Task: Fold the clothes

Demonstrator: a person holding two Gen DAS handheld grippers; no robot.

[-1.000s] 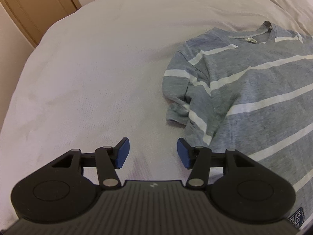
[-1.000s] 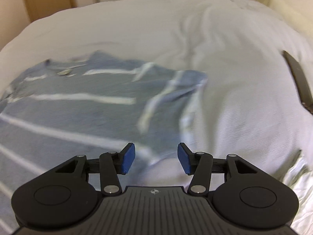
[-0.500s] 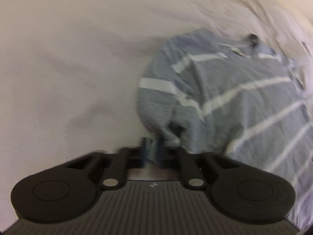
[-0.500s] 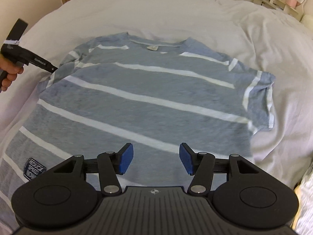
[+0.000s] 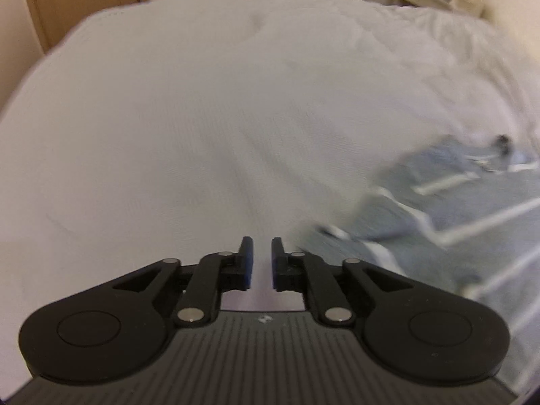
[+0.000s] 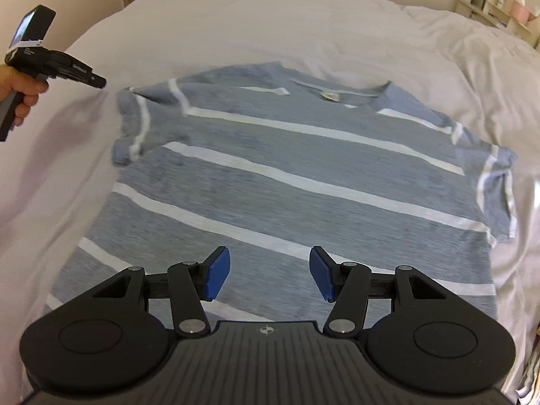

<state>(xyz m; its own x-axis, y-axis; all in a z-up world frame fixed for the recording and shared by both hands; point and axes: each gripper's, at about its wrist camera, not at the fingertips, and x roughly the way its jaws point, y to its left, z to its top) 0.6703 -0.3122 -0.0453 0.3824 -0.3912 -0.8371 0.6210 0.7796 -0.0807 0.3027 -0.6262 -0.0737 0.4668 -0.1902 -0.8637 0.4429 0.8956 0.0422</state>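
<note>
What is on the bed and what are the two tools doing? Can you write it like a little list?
surface: white bed
clothing: grey-blue striped T-shirt, spread flat, not yet folded
collar: at the far side, with a label
sleeve by left tool: crumpled
left tool: narrow gap, nothing between its pads, over bare sheet beside the shirt; jaws just opened slightly
right tool: open, empty, above the shirt's lower part
person: a hand holds the left tool

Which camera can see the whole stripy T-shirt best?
The right wrist camera. There the stripy T-shirt lies spread on the white bed, with collar, label and both sleeves showing. The left wrist camera catches only a blurred part of it at the right edge, one sleeve and some stripes.
</note>
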